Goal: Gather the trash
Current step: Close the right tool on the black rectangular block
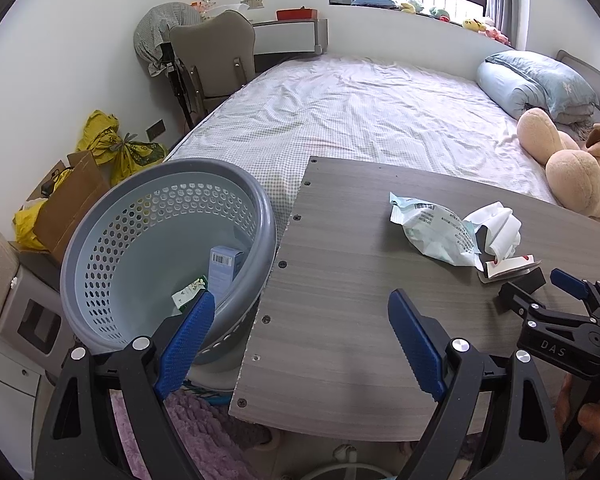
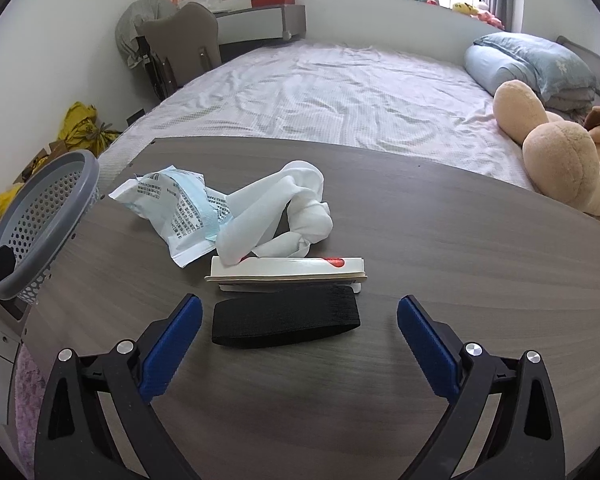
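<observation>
Flat white box [image 2: 286,270], long axis crosswise to right tool [image 2: 300,312]

My right gripper [image 2: 298,316]: jaws wide apart, nothing between the pads, poised above the table [image 2: 440,240].
Black band [image 2: 286,314]: flat on the table, in line between my fingers, not touched.
White box [image 2: 286,270]: just behind the band.
White cloth [image 2: 276,212]: crumpled, one end resting on the box.
Printed wrapper [image 2: 172,212]: left of the cloth, touching it.
Grey basket [image 2: 40,224]: at the table's left edge, tilted.
</observation>
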`<control>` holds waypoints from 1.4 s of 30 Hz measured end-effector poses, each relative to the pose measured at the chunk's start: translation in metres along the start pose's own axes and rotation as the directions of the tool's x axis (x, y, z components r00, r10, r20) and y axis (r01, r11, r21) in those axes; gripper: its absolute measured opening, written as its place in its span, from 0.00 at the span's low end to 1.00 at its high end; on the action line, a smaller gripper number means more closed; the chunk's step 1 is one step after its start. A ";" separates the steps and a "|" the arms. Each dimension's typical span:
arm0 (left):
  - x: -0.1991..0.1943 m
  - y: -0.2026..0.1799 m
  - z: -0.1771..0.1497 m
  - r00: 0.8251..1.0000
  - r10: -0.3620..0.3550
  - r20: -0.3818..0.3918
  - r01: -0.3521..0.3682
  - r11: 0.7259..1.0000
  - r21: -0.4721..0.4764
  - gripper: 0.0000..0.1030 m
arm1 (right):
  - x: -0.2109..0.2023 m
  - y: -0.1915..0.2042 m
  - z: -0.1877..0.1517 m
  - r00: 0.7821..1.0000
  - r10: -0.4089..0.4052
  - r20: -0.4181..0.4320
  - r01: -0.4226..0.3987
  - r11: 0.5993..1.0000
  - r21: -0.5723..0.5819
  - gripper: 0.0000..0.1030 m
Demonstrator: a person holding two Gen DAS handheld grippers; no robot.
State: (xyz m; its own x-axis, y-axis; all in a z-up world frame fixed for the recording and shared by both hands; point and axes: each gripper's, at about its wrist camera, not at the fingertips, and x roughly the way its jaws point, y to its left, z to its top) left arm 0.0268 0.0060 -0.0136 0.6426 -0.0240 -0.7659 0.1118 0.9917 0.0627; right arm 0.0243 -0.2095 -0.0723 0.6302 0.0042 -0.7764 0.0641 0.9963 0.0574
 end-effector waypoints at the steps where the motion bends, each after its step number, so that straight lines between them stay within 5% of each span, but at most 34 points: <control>1: 0.000 0.000 0.000 1.000 0.000 0.000 0.000 1.000 0.000 0.82 | 0.001 0.001 0.000 1.000 0.001 -0.003 -0.001 1.000 -0.002 0.90; 4: 0.000 -0.001 -0.002 1.000 -0.001 -0.002 0.001 1.000 0.003 0.82 | 0.003 0.000 -0.001 1.000 -0.004 -0.015 0.004 1.000 -0.006 0.70; 9: 0.001 -0.006 -0.003 1.000 -0.010 -0.007 0.010 1.000 0.009 0.82 | 0.000 -0.001 -0.003 1.000 0.007 -0.008 -0.007 1.000 0.007 0.58; 14: 0.003 -0.012 -0.003 1.000 -0.027 -0.009 0.027 0.999 0.023 0.82 | -0.007 -0.004 -0.002 1.000 0.017 -0.004 -0.017 1.000 0.009 0.24; 17: 0.004 -0.019 -0.002 0.999 -0.045 -0.009 0.045 0.998 0.031 0.82 | -0.011 -0.010 -0.003 0.999 0.034 -0.005 -0.033 0.999 0.032 0.12; 42: 0.046 -0.084 0.034 0.987 -0.149 -0.066 0.152 0.988 0.038 0.82 | -0.055 -0.069 -0.014 0.997 -0.020 0.070 0.011 0.993 0.119 0.08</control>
State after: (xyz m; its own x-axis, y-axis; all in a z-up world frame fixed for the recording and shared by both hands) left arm 0.0728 -0.0826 -0.0327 0.5672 -0.1633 -0.8072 0.2368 0.9711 -0.0300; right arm -0.0256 -0.2772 -0.0429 0.6814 -0.0217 -0.7316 0.1628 0.9790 0.1227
